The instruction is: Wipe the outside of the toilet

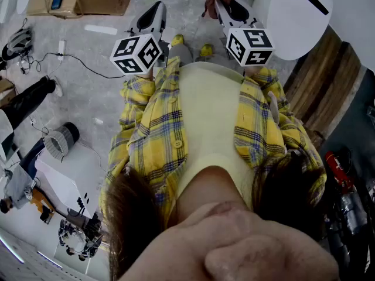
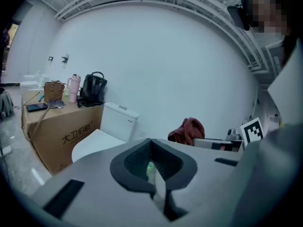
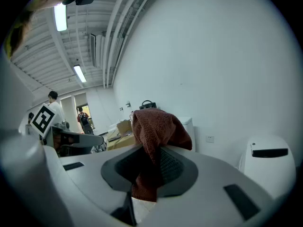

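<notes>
Grey floor (image 1: 99, 92) underfoot and a plain white wall (image 2: 165, 70) ahead, with the toilet (image 2: 99, 138) against it, about nine o'clock from the left gripper's tips and just beside a cardboard box (image 2: 61, 131) farther out the same way. The left gripper (image 2: 151, 148) has its jaws pressed together with nothing between them and is clear of the toilet. The right gripper (image 3: 151, 161) is clamped on a rust-red cloth (image 3: 158, 126) that bunches up above the jaws at twelve o'clock and touches nothing else.
</notes>
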Tool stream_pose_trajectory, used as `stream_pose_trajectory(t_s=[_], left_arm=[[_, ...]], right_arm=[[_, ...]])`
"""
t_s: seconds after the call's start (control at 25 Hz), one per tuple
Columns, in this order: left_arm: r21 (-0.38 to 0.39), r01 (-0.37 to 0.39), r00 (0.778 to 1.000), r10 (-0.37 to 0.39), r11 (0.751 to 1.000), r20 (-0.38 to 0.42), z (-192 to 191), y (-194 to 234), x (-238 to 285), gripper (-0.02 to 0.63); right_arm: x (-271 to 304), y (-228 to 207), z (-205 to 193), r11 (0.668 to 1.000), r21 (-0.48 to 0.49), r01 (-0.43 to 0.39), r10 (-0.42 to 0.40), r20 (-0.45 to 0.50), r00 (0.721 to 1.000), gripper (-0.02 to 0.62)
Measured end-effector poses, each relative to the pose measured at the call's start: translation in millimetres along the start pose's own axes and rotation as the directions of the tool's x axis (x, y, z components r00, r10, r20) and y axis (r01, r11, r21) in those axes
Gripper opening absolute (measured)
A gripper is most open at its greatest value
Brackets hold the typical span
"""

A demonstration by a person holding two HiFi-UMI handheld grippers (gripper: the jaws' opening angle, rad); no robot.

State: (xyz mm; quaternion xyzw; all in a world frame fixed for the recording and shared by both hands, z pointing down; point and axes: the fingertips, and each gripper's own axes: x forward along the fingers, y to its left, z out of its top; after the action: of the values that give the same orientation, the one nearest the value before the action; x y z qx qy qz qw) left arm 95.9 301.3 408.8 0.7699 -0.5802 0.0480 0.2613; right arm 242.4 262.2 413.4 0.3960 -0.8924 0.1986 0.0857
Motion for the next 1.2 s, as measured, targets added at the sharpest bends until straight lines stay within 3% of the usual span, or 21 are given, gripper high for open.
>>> stream_pose_trajectory(t_s=[0.28,0.48,0.92,1.2], left_arm=[[-0.029,-0.024,1.0,0.024,0.999,0.002,-2.2,21.1,-4.9,0.008],[-0.037,0.001,1.0,0.0,0.999,0.017,12.9,38.8,9.0,0.008],[-0.063,0.017,1.0,-0.016,0.998,0.01,59.5,153.6,20.4,0.008],[-0.017,0.056,0.998,-0.056,0.998,-0.028,81.7,204.7,37.4,0.008]], right_arm=[[14.9,5.8,-3.2,0.998,0.063,-0.022,0.022,-0.008,1.0,0.091],[36.5,8.6,1.5,0.999,0.045,0.005,-0.003,-0.027,1.0,0.091],[150.2,61.0,21.6,1.0,0.001,0.016,-0.016,-0.064,0.998,0.091],[213.7,78.8,36.6,0.999,-0.017,0.034,-0.035,-0.069,0.997,0.091]])
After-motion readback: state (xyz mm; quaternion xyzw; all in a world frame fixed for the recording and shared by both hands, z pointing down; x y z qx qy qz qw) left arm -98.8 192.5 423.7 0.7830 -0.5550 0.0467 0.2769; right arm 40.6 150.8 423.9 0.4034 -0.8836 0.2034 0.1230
